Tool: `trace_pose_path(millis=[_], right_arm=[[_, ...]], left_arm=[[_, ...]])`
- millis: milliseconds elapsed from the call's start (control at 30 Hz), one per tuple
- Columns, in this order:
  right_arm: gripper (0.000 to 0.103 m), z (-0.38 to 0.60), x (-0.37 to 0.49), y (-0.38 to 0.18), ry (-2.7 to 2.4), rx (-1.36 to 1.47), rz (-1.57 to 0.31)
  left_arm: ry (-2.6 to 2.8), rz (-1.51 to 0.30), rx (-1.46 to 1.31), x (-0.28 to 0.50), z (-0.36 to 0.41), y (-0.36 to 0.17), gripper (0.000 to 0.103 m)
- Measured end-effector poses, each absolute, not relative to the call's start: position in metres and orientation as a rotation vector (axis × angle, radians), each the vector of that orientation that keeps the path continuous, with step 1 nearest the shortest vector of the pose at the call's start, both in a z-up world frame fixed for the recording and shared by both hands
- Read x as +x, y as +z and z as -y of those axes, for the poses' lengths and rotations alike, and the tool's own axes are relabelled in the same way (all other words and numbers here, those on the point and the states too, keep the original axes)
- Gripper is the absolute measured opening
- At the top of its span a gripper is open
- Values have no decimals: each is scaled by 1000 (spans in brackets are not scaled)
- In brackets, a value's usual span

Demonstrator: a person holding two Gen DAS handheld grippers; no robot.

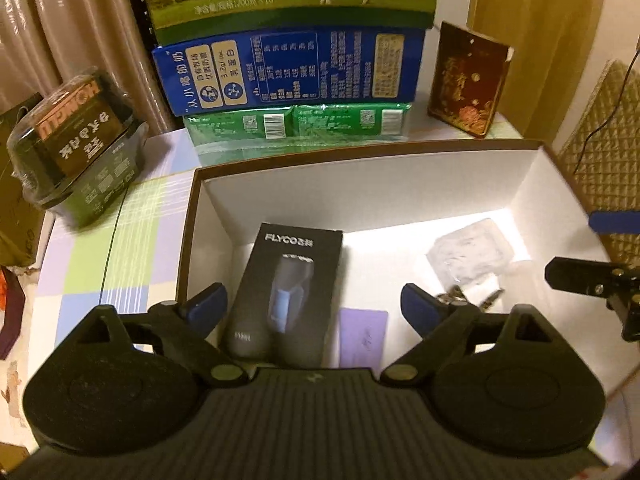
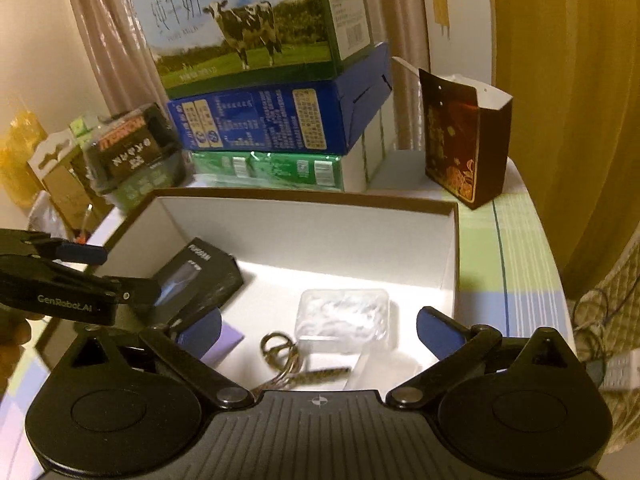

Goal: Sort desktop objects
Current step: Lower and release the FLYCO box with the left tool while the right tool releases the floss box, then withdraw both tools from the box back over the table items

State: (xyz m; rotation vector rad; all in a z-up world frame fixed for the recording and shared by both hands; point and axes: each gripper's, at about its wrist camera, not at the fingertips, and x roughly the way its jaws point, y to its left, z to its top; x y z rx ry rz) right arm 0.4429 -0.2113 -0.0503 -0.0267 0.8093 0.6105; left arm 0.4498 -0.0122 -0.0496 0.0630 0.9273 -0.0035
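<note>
While both tongs hang spread and empty over the white box (image 1: 360, 184), we log shaver carton (image 1: 286, 292), purple card (image 1: 363, 336), keys (image 2: 280, 354) and clear packet (image 2: 344, 314) inside; left gripper (image 1: 316, 304), right gripper (image 2: 320, 330); sorting looks nearly finished, so next we need another loose desktop item

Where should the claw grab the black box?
From above, across the two long sides of the black box. It lies flat in the white box, narrow enough for the open left claw just above it, with free floor either side.
</note>
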Motion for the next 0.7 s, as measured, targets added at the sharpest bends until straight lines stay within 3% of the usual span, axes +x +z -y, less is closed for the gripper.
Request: trace_pose_path(millis=[700], right_arm=[[101,231,347,-17,591,-35,-742]], left_arm=[[47,-850,4,328,17,0,94]])
